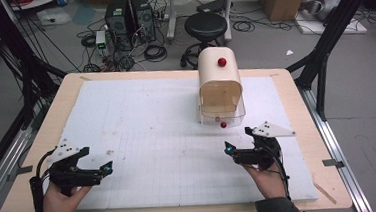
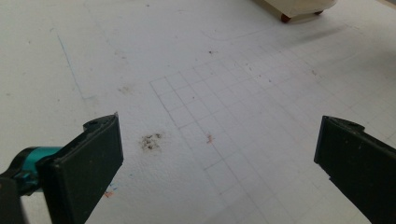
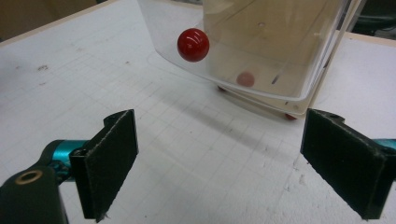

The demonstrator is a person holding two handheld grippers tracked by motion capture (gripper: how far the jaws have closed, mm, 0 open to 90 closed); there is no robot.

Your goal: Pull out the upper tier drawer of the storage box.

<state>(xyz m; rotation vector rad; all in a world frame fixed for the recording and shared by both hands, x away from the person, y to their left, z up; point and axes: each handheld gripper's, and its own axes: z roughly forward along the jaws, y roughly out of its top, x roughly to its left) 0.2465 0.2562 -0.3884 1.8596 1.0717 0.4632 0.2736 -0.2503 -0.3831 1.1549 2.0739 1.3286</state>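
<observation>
White foam sheet covers the counter (image 1: pixel 38 146); a cream box (image 1: pixel 218 76) with clear door (image 3: pixel 261 51) stands toward its far right edge. It looks light and perhaps slippery; the red knob (image 3: pixel 193 45) suits grasping. Left hand-held gripper (image 1: pixel 107 167) and right hand-held gripper (image 1: pixel 229 148) gape, empty.

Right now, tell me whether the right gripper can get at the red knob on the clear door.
Probably yes: the right gripper is open and faces the red knob on the clear door, with bare white board between them.
</observation>
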